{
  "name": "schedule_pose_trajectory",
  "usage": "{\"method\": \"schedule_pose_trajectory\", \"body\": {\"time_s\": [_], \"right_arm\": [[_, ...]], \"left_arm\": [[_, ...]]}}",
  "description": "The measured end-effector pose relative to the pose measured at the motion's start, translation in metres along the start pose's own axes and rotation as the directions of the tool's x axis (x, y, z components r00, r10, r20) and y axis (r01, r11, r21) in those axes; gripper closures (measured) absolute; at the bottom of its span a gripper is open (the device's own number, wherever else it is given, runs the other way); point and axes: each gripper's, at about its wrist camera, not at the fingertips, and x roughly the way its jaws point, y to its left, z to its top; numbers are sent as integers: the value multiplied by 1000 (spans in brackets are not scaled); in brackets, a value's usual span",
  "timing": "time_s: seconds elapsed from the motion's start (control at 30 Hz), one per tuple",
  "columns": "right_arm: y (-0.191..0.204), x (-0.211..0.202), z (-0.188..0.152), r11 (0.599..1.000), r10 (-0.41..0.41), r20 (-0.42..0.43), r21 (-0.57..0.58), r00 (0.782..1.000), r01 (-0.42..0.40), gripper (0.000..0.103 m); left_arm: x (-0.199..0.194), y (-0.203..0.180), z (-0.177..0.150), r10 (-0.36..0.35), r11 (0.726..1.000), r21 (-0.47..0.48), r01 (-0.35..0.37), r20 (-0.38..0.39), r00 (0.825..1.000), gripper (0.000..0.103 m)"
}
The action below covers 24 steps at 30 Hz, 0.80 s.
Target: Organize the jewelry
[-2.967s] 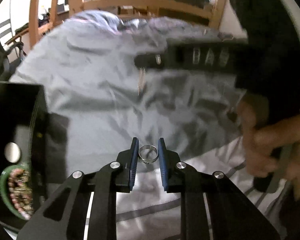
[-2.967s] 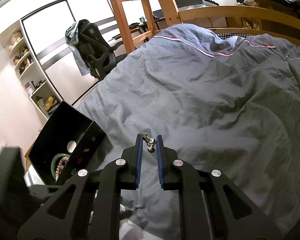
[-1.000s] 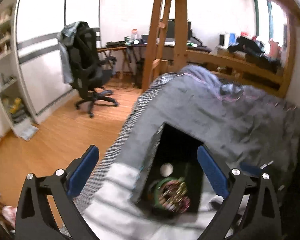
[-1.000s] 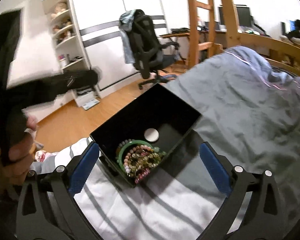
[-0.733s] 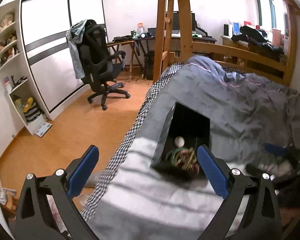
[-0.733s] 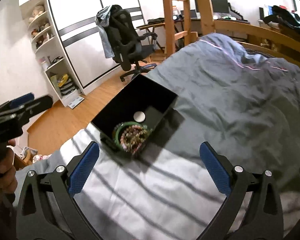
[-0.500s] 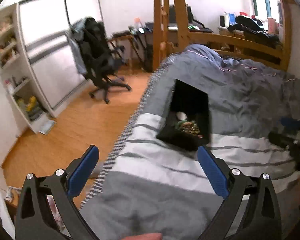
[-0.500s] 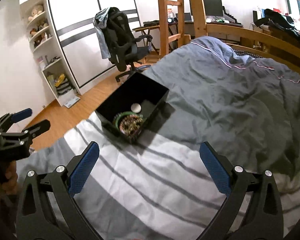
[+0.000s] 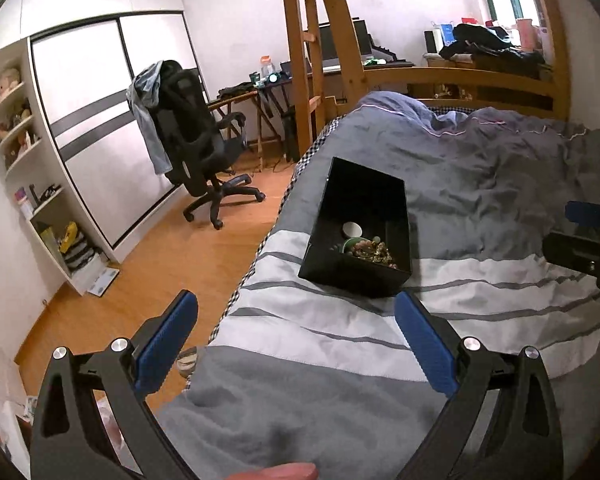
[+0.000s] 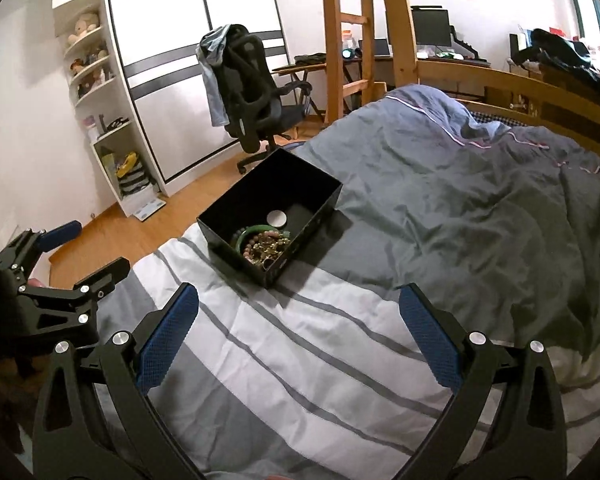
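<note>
Both grippers, left gripper (image 9: 296,336) and right gripper (image 10: 298,334), spread wide, empty; black box (image 10: 236,210) on duvet (image 10: 460,200) ahead, unobstructed.

Left hand-held gripper (image 9: 296,322) and right hand-held gripper (image 10: 298,314) both gape wide, holding nothing.

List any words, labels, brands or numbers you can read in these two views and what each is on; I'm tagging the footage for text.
None can be read.
Black box with the jewelry: no print shows on its walls.
Items on the white shelves: packaging too small and blurred to read.
Things on the desk behind the bed: colored packages, lettering not legible.
Left gripper and right gripper: no markings visible, jaws wide apart.
</note>
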Motion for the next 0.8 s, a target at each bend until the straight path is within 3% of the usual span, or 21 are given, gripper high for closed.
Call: {"method": "schedule_pose_trajectory", "body": {"time_s": [0.17, 0.8], "right_arm": [[-3, 4, -3, 1000, -16, -6, 6, 1000, 16, 4], [-3, 9, -7, 1000, -20, 13, 7, 1000, 20, 4]], "left_arm": [[6, 0, -1, -35, 999, -38, 35, 0, 999, 6], [7, -3, -4, -56, 997, -52, 57, 24, 998, 6]]}}
